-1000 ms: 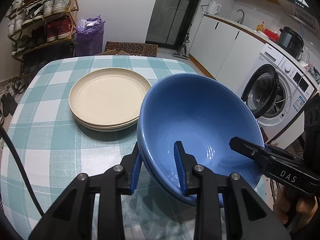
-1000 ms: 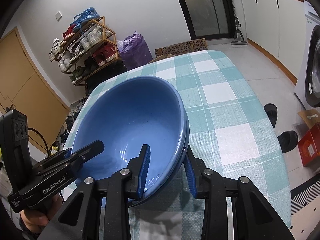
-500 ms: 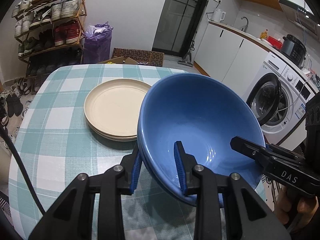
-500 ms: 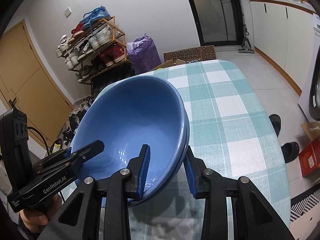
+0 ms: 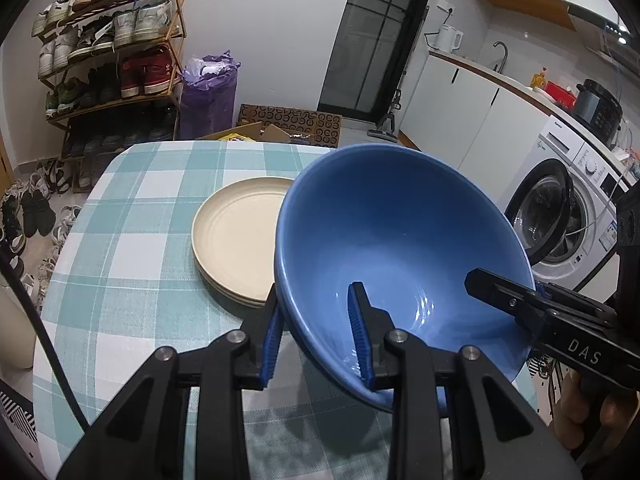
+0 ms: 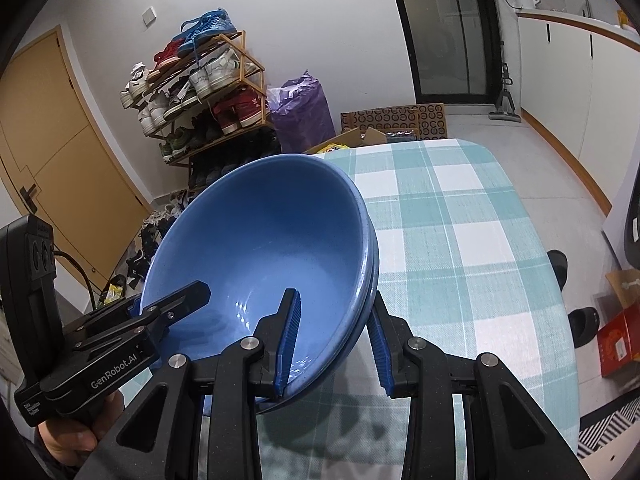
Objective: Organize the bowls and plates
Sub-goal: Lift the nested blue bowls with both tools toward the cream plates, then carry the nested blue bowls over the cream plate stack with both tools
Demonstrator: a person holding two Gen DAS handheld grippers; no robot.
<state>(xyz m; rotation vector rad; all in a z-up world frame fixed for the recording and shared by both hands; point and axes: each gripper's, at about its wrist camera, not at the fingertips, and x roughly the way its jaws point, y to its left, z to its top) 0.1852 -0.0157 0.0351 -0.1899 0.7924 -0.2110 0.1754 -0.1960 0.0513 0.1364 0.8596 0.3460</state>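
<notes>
Two stacked blue bowls [image 5: 400, 248] are held between my grippers above the checked tablecloth [image 5: 132, 264], tilted with the opening toward both cameras. My left gripper [image 5: 316, 328] pinches the bowls' near-left rim: one blue-padded finger lies inside the upper bowl, the other against the outer wall. My right gripper [image 6: 334, 336] pinches the opposite rim in the same manner, one finger inside and one outside; in the right wrist view the double rim of the two bowls [image 6: 256, 248] shows along that edge. Each gripper appears in the other's view, gripping the far side of the bowls. Cream plates [image 5: 236, 240], stacked, rest on the tablecloth just beyond and to the left of the bowls, partly hidden by the bowls' rim. Past the table's far edge stand a shoe rack [image 5: 112, 52] and a purple bag [image 5: 208, 96]; a washing machine [image 5: 560, 216] stands to the bowls' right.
</notes>
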